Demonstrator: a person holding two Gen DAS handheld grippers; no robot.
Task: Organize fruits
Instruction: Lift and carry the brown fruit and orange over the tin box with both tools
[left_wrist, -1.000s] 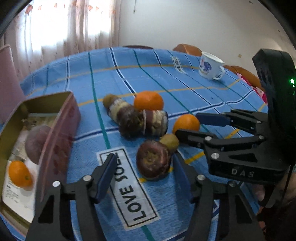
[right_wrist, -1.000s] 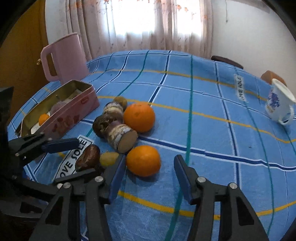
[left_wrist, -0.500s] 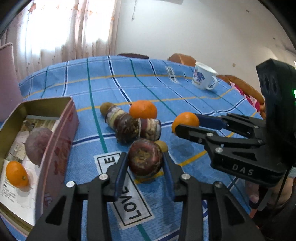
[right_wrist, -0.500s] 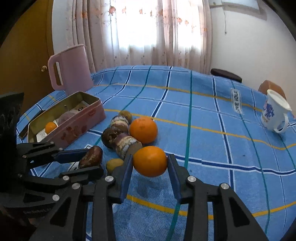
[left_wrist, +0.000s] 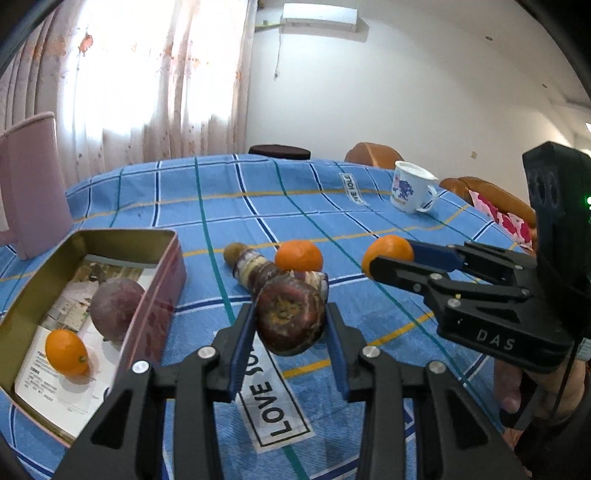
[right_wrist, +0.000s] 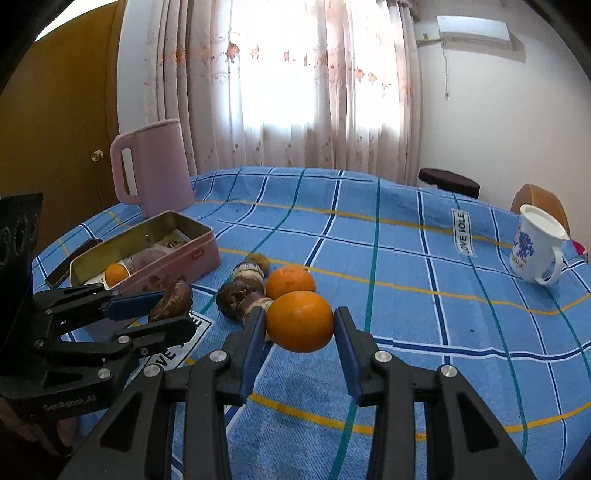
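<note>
Our left gripper (left_wrist: 290, 325) jaws clench a dark fruit (left_wrist: 290, 318), our right gripper (right_wrist: 299, 325) jaws an orange (right_wrist: 300, 320), both lifted for the tin (left_wrist: 168, 280) left of them.

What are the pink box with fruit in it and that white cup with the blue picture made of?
The pink box looks like thin painted metal: its inner walls shine dull gold, like a tin. The white cup appears to be glazed ceramic or enamel, smooth and glossy with a printed blue design; the pictures cannot settle which.
</note>
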